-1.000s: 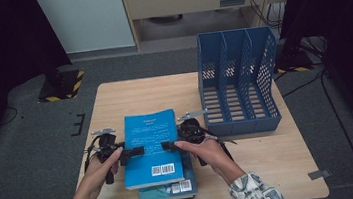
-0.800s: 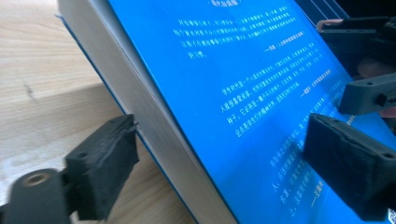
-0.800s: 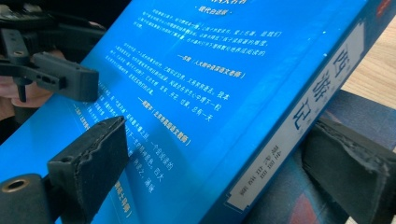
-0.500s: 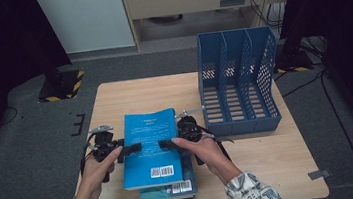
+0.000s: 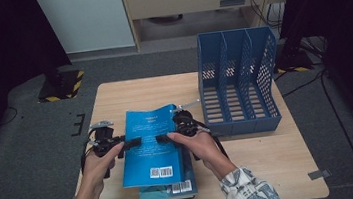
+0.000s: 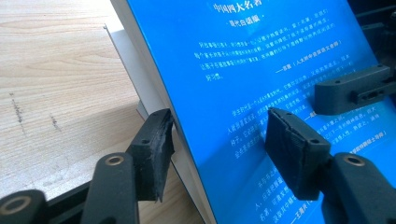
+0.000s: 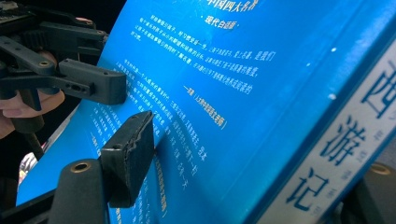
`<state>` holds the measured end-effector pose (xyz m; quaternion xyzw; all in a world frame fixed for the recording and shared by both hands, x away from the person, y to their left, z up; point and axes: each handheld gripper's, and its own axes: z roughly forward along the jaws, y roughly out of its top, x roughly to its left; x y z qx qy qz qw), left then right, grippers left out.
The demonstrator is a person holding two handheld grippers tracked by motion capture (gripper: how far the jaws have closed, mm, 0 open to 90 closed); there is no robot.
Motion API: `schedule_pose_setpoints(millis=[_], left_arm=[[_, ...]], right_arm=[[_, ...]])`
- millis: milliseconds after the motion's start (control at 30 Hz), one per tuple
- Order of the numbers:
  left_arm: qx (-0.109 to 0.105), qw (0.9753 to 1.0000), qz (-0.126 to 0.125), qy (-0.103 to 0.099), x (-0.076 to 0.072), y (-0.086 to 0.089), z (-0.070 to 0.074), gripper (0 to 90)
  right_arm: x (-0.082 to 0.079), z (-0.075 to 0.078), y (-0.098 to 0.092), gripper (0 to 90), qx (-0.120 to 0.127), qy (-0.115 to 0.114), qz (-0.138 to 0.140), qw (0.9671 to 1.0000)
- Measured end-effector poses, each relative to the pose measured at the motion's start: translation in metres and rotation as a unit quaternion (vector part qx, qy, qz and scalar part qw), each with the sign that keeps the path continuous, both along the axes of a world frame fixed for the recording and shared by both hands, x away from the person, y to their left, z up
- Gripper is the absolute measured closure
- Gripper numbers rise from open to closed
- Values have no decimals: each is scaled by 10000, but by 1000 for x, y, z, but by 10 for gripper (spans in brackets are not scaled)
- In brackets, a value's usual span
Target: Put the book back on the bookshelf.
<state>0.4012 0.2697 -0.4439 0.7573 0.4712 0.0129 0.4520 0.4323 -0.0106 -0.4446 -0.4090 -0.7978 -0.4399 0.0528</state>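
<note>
A blue paperback (image 5: 151,142) with Chinese print is held slanted above the table, one gripper on each long side. My left gripper (image 5: 131,142) is shut on its left edge; in the left gripper view the two pads (image 6: 294,149) clamp cover and underside of the book (image 6: 261,70). My right gripper (image 5: 161,137) is shut on the spine side. In the right gripper view one pad (image 7: 133,154) presses on the cover (image 7: 233,93). A teal book (image 5: 191,181) lies flat underneath, mostly hidden.
A blue file organizer (image 5: 238,82) with three upright slots stands at the back right of the wooden table (image 5: 272,159). Bare tabletop lies behind the books and at the front right. A grey tape strip (image 5: 320,174) sits near the right front corner.
Both grippers, with the blue book between them, have shifted slightly away from the person, and the book sits a little higher over the teal one.
</note>
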Motion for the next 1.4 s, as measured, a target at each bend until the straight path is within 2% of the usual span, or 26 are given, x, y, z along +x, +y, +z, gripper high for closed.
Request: schedule_pose_setpoints(millis=[200,500,700,733,800,833,1067,1200,1400], left_arm=[[-65,9999,57,-124,-1,1,9,457],[179,9983,113,-544,6,-2,38,505],[241,9954,282,-885,10,-5,52,532],[251,9941,355,-996,11,-4,55,544],[246,9930,395,-1089,14,-4,59,591],[333,9919,402,-1158,15,-4,61,594],[444,9912,397,-1181,27,-10,64,605],[545,9889,451,-1306,32,-11,69,610],[596,9857,528,-1485,40,-12,79,623]], right_arm=[[-1,7,-2,318,37,-186,11,9998],[4,35,-4,389,31,-734,-30,9973],[10,52,-4,419,-52,-1085,-73,9941],[11,55,-4,425,-60,-1176,-74,9930],[14,59,-4,437,-76,-1313,-114,9912],[16,61,-4,445,-75,-1379,-107,9904],[24,64,-6,468,-39,-1479,-171,9888],[30,67,-5,477,-51,-1580,-224,9872],[38,79,-2,510,-56,-1838,-283,9825]])
